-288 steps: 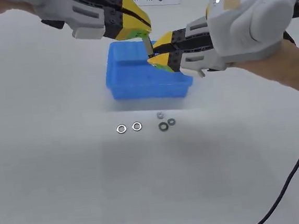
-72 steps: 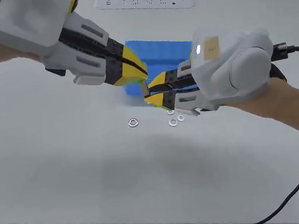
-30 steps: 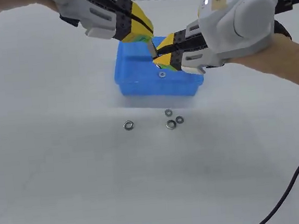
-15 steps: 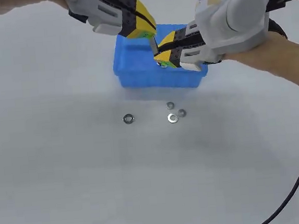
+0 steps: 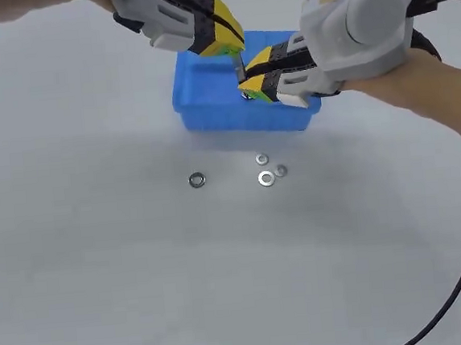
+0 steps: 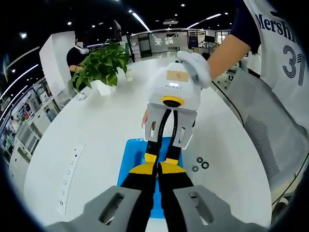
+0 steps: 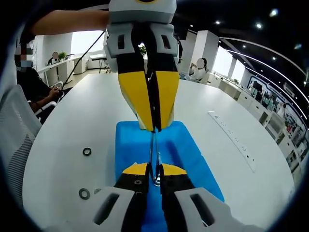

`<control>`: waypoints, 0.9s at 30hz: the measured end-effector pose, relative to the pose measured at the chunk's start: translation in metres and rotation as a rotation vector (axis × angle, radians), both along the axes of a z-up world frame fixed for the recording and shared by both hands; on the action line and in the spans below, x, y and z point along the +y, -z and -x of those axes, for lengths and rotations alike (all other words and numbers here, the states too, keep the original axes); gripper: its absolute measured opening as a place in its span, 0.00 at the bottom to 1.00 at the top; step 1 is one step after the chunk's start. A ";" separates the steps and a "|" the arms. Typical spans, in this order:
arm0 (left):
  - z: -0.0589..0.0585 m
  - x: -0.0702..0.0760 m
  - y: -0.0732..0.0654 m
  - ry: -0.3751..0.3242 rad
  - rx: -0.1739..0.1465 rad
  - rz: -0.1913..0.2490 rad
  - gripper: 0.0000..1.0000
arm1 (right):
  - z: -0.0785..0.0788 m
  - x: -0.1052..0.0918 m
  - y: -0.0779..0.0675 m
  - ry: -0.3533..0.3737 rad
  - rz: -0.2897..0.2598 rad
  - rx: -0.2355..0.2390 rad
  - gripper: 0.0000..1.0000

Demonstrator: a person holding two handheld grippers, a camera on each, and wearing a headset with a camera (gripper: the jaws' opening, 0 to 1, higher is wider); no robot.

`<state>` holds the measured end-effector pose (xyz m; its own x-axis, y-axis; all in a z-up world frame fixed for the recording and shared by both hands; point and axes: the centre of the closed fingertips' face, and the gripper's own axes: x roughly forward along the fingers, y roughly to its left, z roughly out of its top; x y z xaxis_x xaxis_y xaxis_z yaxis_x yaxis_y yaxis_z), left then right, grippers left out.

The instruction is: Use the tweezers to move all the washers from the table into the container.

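A white desk [image 5: 142, 269] is seen, with a black cable [image 5: 458, 282] run across its near right corner. Four washers [image 5: 197, 179] are laid towards the middle of the desk: one is set alone to the left, and three are clustered just beside one another to the right. Just beyond them a blue container [image 5: 209, 114] is placed. The part of its floor that shows is bare blue, the rest being covered by the grippers. Above it the tweezers [image 7: 154, 152] are pinched at their upper end by the closed left gripper [image 5: 238, 47]. Lower down they are squeezed by the right gripper [image 5: 243, 79], whose jaws are closed on them. Whether a washer is held at the tip cannot be told. A power strip [image 7: 235, 141] and a potted plant [image 6: 100, 67] are set on the desk well apart from the container. Beyond the desk, ceiling lights [image 6: 140, 21] and seated people [image 7: 36, 92] are seen in an open office.
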<state>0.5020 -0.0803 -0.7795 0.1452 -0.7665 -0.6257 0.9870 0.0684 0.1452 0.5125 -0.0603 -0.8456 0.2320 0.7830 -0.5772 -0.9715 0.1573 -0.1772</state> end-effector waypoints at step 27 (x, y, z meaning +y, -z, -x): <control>0.013 -0.001 -0.020 0.013 -0.012 0.010 0.05 | 0.008 -0.003 -0.015 0.006 0.008 -0.050 0.11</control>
